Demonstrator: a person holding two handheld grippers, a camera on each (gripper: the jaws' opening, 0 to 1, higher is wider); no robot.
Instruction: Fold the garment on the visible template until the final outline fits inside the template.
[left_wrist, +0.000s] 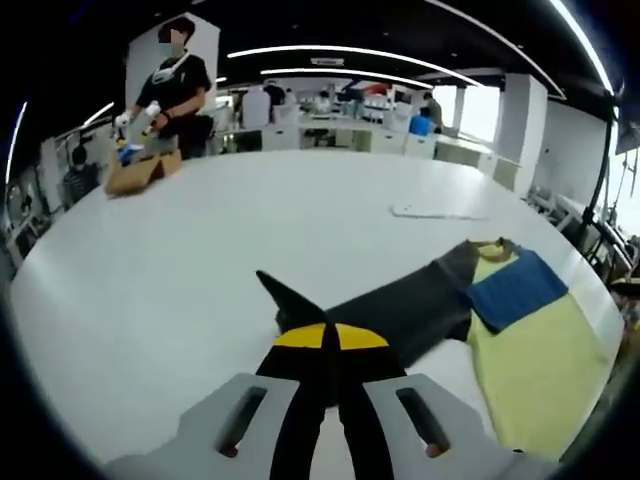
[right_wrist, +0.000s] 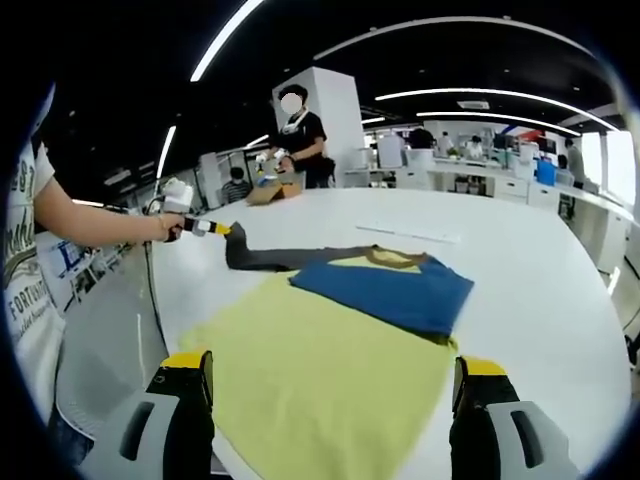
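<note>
In the left gripper view, the left gripper (left_wrist: 330, 345) is clenched on the end of the garment's dark grey sleeve (left_wrist: 400, 305), its yellow-tipped jaws closed together with the cloth pinched between them. From that pinch the sleeve runs away up and to the right across the white desk (left_wrist: 200, 260), stretched out as a long dark band towards the garment (left_wrist: 535, 370), whose pale yellow body lies at the right edge with a blue panel (left_wrist: 515, 288) folded over it near the collar. So the sleeve's long axis points straight from this gripper to the shoulder, and a fold, I judge, means carrying the held end along that line, back over the yellow body. In the right gripper view, the right gripper (right_wrist: 335, 385) is released, its two jaws standing wide apart at the bottom with nothing between them, poised over the near hem of the yellow garment (right_wrist: 320, 370). The blue panel (right_wrist: 385, 288) lies beyond, and the grey sleeve (right_wrist: 275, 258) reaches off to the left, where the left gripper (right_wrist: 222, 229) holds its tip. The left gripper already has the sleeve; the right is nearer the body and hem.
</note>
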